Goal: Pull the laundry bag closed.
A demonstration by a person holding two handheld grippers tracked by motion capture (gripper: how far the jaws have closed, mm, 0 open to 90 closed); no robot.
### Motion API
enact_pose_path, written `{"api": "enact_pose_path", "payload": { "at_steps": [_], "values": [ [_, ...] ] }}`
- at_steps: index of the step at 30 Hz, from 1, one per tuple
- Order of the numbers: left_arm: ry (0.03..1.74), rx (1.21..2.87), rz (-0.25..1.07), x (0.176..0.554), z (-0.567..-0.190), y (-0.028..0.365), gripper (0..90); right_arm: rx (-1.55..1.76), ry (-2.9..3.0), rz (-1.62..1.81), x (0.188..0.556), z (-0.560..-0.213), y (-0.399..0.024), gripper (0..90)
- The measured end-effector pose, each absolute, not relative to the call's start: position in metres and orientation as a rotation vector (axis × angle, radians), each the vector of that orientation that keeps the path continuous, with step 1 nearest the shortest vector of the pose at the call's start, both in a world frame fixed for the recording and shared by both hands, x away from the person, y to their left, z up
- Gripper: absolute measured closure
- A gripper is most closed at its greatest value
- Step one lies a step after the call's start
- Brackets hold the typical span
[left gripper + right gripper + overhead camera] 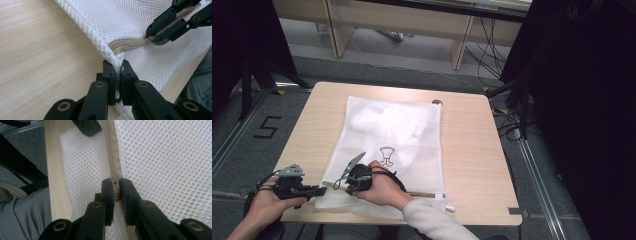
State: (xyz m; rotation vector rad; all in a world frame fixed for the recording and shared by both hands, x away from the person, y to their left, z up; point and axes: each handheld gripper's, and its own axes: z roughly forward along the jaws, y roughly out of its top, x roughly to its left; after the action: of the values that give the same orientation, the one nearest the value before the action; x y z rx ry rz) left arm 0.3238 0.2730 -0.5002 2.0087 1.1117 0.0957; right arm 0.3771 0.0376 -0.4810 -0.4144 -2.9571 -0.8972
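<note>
Pale wooden table (pixel 472 145), white mesh zippered laundry bag (pixel 387 130) flat on top. Left gripper (pixel 118 72) pinching bag corner; right gripper (pixel 115 187) clamped on beige zipper pull (pixel 115 182). Best: corner taut, pull straight along zipper (pixel 113 152).

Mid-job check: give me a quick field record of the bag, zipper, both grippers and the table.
surface: wooden table
item: white mesh laundry bag, lying flat, contents showing through
zipper: beige zipper along the bag's near edge
left gripper: shut on the bag's corner mesh by the zipper end
right gripper: shut on the zipper slider
hands: both at the table's near edge
</note>
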Motion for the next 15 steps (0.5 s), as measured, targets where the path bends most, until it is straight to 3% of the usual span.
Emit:
{"api": "enact_pose_path", "payload": {
  "at_steps": [15],
  "values": [
    [1.121,2.007,0.087,0.3242,-0.5004,0.2734,84.6,-0.436,-2.956,-0.893,0.3763,-0.4822,0.0295,82.5]
  ]
}}
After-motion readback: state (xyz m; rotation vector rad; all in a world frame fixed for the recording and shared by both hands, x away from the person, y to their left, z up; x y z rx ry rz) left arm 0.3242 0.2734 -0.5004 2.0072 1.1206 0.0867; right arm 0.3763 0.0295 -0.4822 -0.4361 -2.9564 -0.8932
